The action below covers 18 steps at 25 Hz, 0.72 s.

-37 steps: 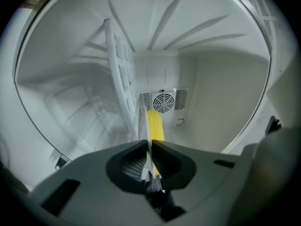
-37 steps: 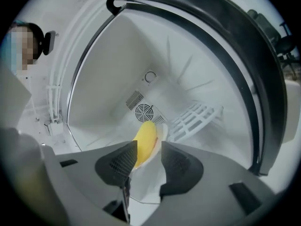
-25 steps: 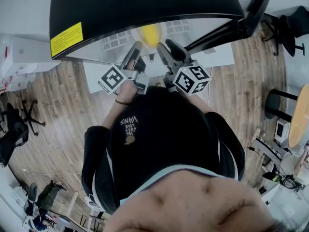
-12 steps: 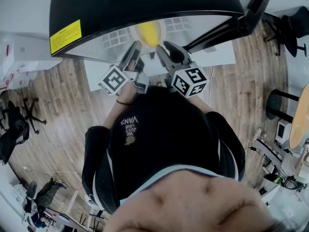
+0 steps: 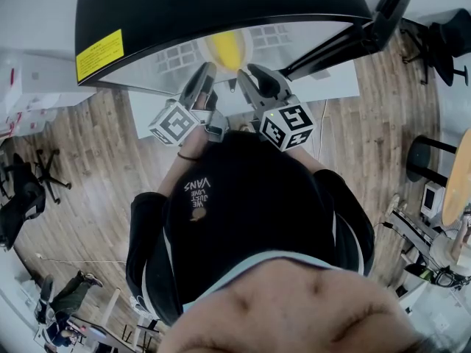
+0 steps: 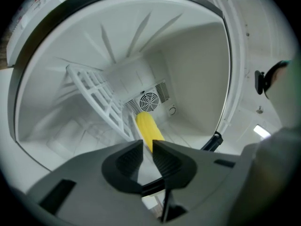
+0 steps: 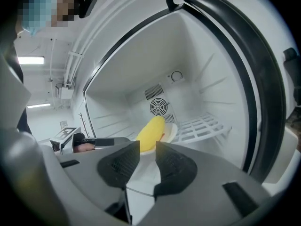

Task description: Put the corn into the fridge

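The yellow corn (image 5: 227, 50) lies inside the open fridge (image 5: 221, 6), on a white plate (image 7: 171, 131) on the fridge floor, in front of the round fan grille (image 7: 159, 107). In the left gripper view the corn (image 6: 148, 128) sits just beyond the fingertips. My left gripper (image 5: 208, 70) points level into the fridge mouth, its jaws a narrow gap apart with nothing between them. My right gripper (image 5: 246, 72) is beside it, to the right of the corn; its jaws are closing and hold nothing. The corn (image 7: 151, 133) lies free, past both grippers' tips (image 6: 147, 147) (image 7: 147, 147).
A white wire shelf (image 6: 101, 98) runs along one side of the fridge interior, also in the right gripper view as the shelf (image 7: 202, 126). The black fridge door (image 5: 390, 13) stands open at the right. Wooden floor (image 5: 88, 168), chairs and desks surround the person.
Both grippers have rolled a little about their own axes; their marker cubes show turned faces. The right jaws have narrowed. The corn has not moved.
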### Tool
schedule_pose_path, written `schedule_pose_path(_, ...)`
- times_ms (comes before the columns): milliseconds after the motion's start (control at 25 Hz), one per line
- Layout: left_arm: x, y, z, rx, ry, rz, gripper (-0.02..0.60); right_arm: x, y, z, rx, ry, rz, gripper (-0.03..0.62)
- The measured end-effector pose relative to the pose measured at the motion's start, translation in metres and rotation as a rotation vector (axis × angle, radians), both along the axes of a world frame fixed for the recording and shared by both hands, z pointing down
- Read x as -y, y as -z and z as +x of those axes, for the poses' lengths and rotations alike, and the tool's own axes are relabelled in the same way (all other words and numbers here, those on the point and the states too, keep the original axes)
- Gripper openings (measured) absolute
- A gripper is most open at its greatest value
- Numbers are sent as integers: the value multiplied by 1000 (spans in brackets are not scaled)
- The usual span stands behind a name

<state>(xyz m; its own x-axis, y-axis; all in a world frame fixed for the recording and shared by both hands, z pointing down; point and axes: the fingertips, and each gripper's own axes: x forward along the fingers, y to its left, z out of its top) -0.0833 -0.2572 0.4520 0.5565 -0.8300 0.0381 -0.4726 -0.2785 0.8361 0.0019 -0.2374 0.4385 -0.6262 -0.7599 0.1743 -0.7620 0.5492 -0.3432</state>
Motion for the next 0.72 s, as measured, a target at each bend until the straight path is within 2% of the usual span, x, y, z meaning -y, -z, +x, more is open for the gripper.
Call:
schedule_pose_path(160, -3, 1, -1, 86, -10, 42, 41, -2, -1, -1, -5, 6, 1, 70)
schedule_pose_path(400, -11, -5, -4, 287, -33, 97, 40, -2, -2, -2, -21, 12, 4, 35)
schedule_pose_path(720, -16, -7, 0, 364, -65, 134, 40, -1, -4, -2, -27, 4, 2, 23)
